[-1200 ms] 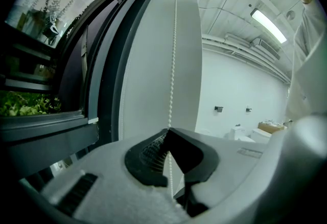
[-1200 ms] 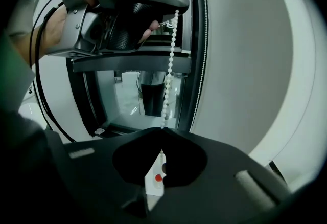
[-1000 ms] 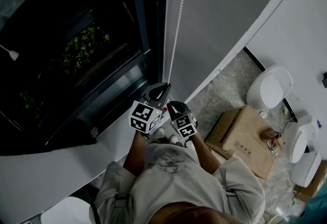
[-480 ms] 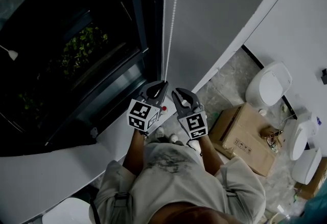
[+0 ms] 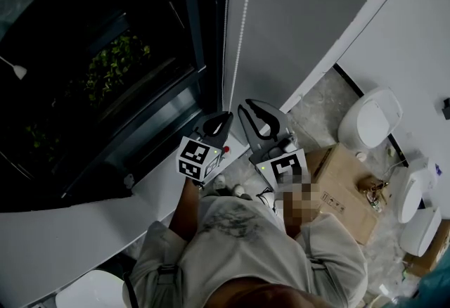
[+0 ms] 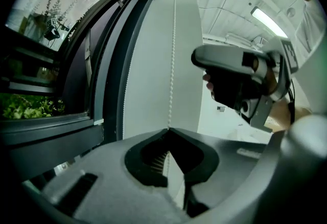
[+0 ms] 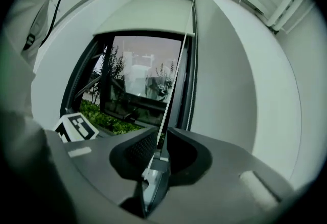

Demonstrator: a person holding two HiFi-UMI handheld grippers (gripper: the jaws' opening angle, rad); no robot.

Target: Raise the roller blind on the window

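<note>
Left gripper [image 6: 168, 132] pinching the bead chain [image 6: 172, 59], right gripper [image 7: 162, 133] slightly spread around it.
The chain runs straight up from the left tips, and the pinched part is hidden inside the jaws. Whether the right pads touch the chain is unclear. High above the right gripper, the roller blind [image 7: 148, 16] lies level across the top of the window [image 7: 133, 90].
</note>
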